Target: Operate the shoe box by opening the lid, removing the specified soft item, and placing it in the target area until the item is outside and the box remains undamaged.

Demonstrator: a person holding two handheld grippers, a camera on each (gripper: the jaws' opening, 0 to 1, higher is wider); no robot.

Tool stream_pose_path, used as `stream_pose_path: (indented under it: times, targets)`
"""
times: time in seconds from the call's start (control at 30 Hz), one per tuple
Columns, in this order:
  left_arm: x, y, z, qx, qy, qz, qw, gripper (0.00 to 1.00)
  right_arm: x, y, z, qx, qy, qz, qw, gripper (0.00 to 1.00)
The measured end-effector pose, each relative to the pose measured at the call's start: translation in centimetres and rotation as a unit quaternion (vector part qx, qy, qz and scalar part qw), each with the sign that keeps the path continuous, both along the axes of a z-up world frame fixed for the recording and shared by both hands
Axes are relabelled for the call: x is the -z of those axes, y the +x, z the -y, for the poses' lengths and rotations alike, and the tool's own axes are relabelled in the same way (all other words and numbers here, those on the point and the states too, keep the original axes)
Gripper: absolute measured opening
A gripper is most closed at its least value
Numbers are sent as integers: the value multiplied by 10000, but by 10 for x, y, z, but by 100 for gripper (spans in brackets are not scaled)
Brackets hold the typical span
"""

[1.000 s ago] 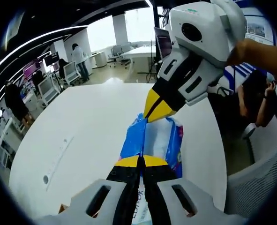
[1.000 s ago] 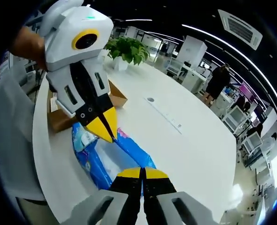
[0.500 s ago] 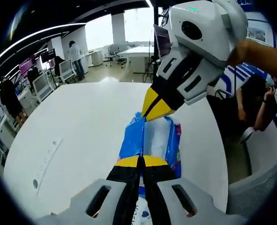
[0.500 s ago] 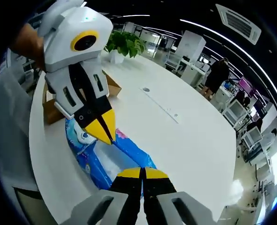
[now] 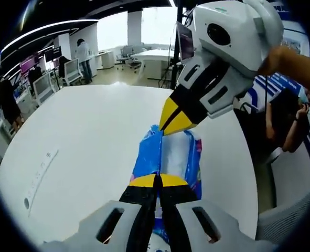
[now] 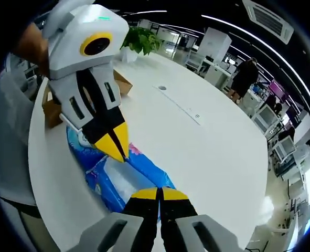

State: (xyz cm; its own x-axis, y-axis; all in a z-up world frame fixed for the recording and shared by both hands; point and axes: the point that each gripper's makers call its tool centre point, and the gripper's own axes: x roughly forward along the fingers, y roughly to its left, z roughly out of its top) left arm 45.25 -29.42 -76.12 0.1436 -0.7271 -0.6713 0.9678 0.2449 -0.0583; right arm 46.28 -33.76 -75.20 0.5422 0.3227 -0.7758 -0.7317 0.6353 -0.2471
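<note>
The blue pack point(image 5: 168, 157) is out of the box point(image 6: 52, 107) and stretched between the two tools, over the white tabletop point(image 5: 86, 136) near its edge. The left hand-held gripper point(image 5: 160, 181) has its yellow tips pressed together on the near end of the pack. The right hand-held gripper point(image 6: 159, 193) is likewise closed, pinching the opposite end. In the left gripper view the right tool comes down from the upper right with its tips meeting the far end. In the right gripper view the left tool comes down from the upper left onto the other end.

So the pack's long axis runs straight from one pair of tips to the other, roughly along the near tabletop edge. Neither hand is nearer; each holds one end. The brown box sits behind the left tool, by the tabletop's edge. Whether the pack touches the tabletop or hangs just above it cannot be told. Lowering it probably calls for both ends to drop evenly, well apart from the box.
</note>
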Motion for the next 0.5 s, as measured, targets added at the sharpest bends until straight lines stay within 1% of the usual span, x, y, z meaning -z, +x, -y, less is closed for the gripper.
stream_pose_path:
  times: [0.13, 0.27, 0.5]
  targets:
    - [10, 3, 1, 6, 56, -45, 10000, 0, 13, 0, 3, -69, -84, -133, 9999, 0]
    - [18, 4, 1, -16, 85, -168, 9998, 0, 23, 2, 3, -105, -107, -188, 9997, 0]
    - [29, 2, 2, 19, 139, -227, 9996, 0, 31, 3, 4, -132, -168, -234, 9995, 0]
